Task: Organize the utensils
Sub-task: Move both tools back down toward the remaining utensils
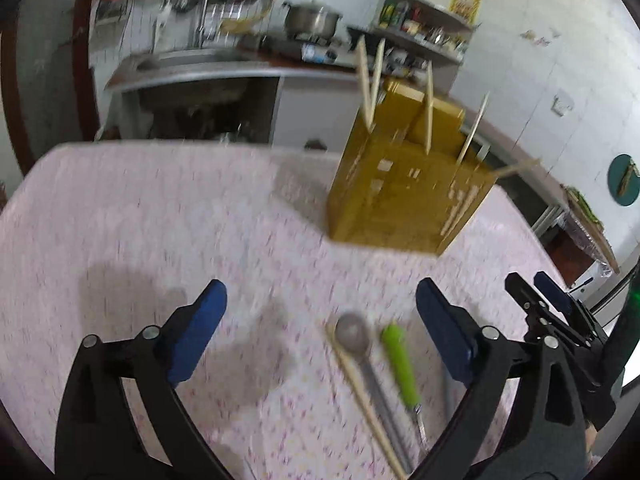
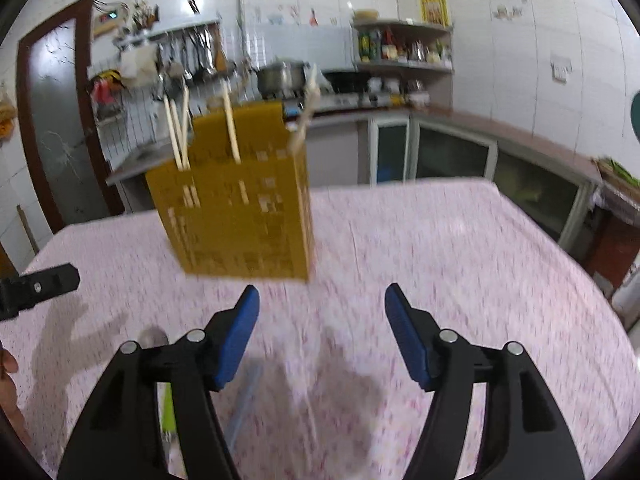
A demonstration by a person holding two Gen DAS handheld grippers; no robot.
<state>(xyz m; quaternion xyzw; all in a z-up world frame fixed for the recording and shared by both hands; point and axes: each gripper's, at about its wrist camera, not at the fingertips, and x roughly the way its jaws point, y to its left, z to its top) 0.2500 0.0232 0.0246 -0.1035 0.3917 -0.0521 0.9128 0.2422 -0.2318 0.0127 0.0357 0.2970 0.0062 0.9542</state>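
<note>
1. Blue-padded and black-framed, the left gripper (image 1: 321,322) hangs with its jaws spread wide and nothing between them; it angles down over the bench (image 1: 140,220), which wears a pink speckled cloth.
2. The right gripper (image 2: 322,320) is also open, less widely, and empty — only bare cloth shows between its blue pads.
3. Just ahead of the left gripper, near its right-hand finger, the loose utensils lie side by side and close together: a pale wooden chopstick (image 1: 360,392), a grey metal spoon (image 1: 354,338) with its bowl pointing away from the camera, and a tool with a lime-green plastic handle (image 1: 400,364) and a thin metal shaft. Motion blur hides its working end.
4. Farther out stands the mustard-yellow perforated utensil holder (image 1: 404,184), upright on the bench, with several wooden chopsticks (image 1: 370,80) already leaning out of its top at different angles.
5. Judged from this, the step in hand is the reach for the next loose piece; the sorting looks partly done, three items at least being left.
6. The next move calls for lowering one gripper onto a single handle — the green one looks thickest and easiest — without nudging its neighbours, since they lie so near each other, then carrying it to a free compartment.
</note>
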